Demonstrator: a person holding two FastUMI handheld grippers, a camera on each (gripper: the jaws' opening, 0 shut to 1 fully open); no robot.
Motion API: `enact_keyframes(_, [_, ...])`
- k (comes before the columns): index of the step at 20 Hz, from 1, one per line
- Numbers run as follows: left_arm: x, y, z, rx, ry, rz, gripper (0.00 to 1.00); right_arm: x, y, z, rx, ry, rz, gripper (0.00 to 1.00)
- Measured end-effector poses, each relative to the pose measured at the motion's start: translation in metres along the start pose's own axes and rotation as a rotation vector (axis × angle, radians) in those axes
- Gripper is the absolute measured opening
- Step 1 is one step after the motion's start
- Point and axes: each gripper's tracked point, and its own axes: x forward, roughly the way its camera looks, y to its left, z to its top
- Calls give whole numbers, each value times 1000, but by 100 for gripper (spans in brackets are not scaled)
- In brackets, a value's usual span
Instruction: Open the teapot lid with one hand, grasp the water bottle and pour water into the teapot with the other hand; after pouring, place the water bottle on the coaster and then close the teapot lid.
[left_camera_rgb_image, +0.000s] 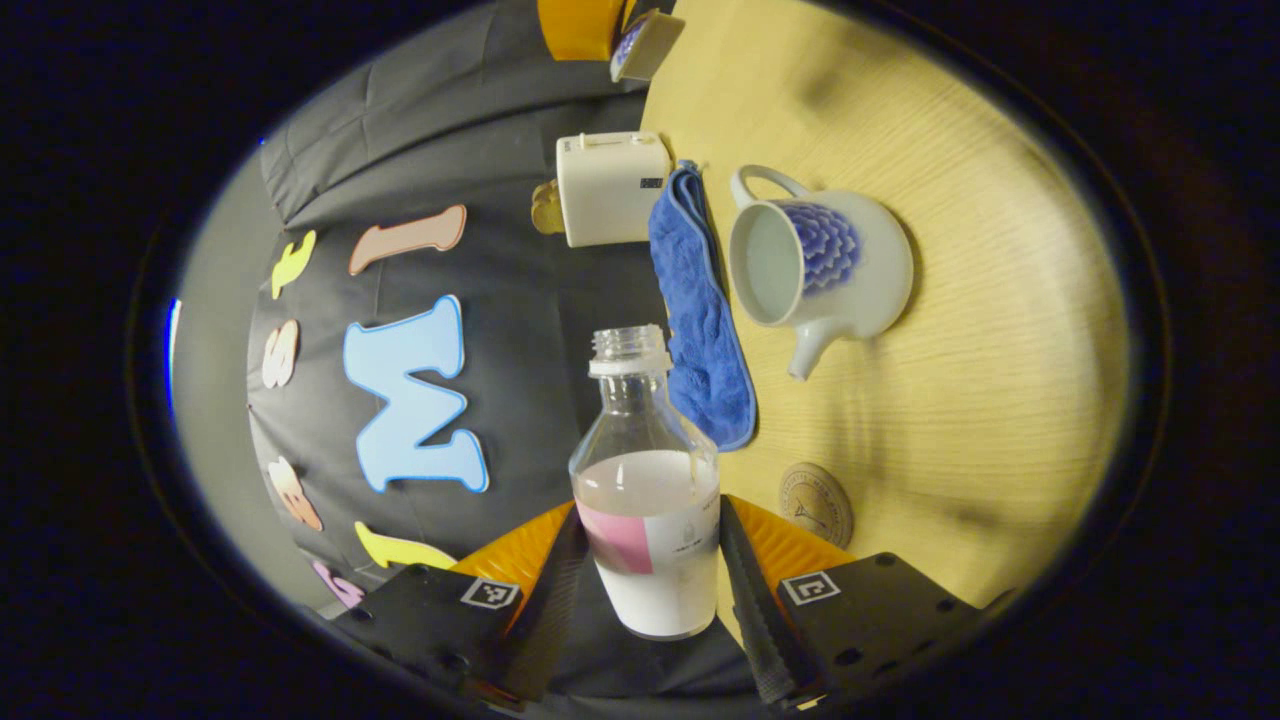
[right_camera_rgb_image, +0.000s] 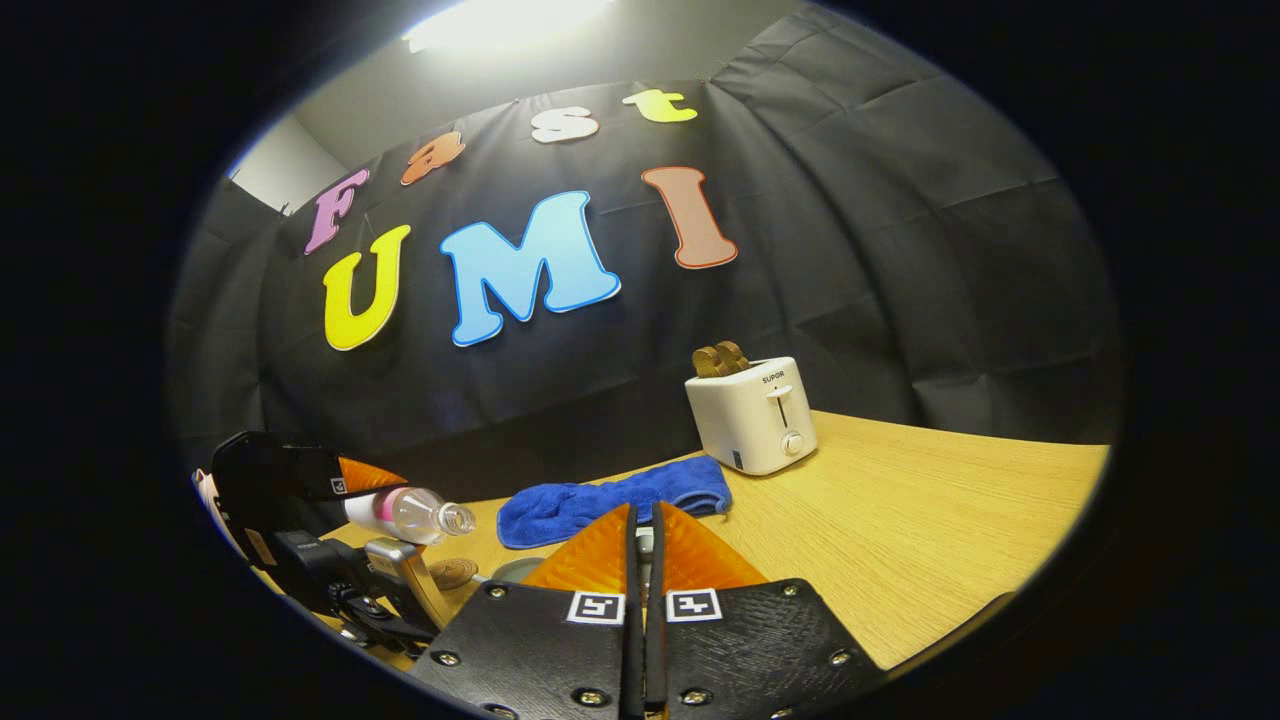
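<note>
My left gripper is shut on the water bottle, uncapped and about half full. It lies tipped on its side, mouth toward the white teapot with the blue flower, which stands open without its lid. The round coaster lies on the table near my left fingers. In the right gripper view my right gripper is almost fully shut, with a small pale piece of the teapot lid between the fingers. There the bottle points at the teapot rim, beside the coaster.
A blue towel lies between the teapot and a white toaster holding bread, at the table's back edge by the black cloth wall. An orange object and a small box sit farther along that edge.
</note>
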Motion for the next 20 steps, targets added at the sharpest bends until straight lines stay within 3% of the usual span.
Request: enact_keyframes(20, [2, -2, 20, 259, -46, 10, 87, 0, 3, -2, 12, 10, 14, 1])
